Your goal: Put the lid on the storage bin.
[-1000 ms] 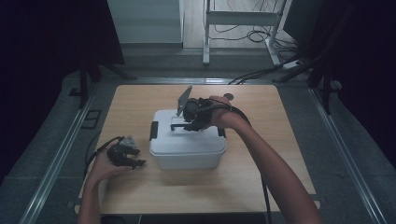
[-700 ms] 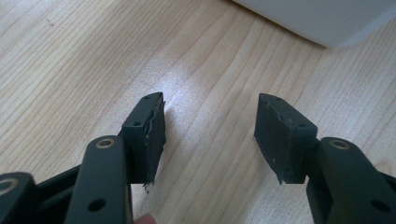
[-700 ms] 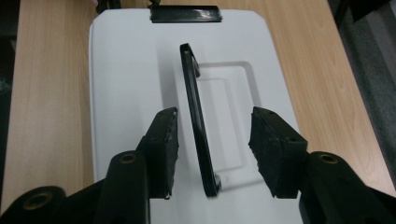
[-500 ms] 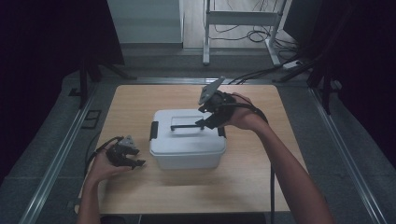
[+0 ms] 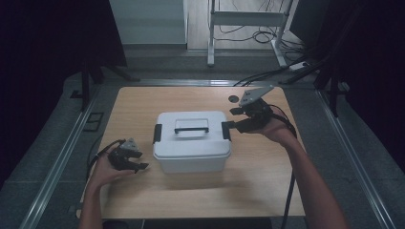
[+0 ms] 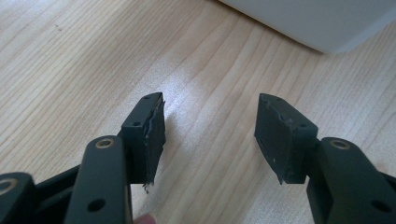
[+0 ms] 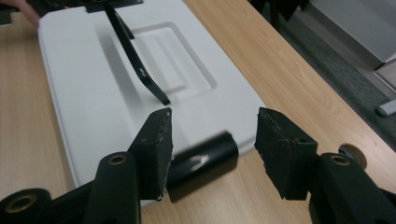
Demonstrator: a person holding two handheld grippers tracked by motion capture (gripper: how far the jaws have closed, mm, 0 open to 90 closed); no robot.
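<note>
A white lidded box (image 5: 191, 143) with a black handle (image 5: 191, 126) stands mid-table. My right gripper (image 5: 234, 118) hovers at the box's right end, open; its jaws have just been opening. In the right gripper view, the black side latch (image 7: 205, 163) lies low between the right gripper's (image 7: 212, 135) pads, which do not press on it. Beyond the latch are the lid (image 7: 84, 93) and the handle (image 7: 133, 56). My left gripper (image 5: 140, 161) rests left of the box, open. Bare wood lies between the left gripper's (image 6: 210, 126) jaws, with a box corner (image 6: 317, 18) ahead.
The wooden table (image 5: 143, 100) has a small round hole (image 5: 233, 98) at its far right. A second black latch (image 5: 157, 133) sits on the box's left end. Metal floor rails run along both sides; a stand and cables (image 5: 253, 36) lie beyond the far edge.
My right gripper has moved from above the lid's handle out to the box's right end, and its jaws stand wider. The left hand has stayed put.
</note>
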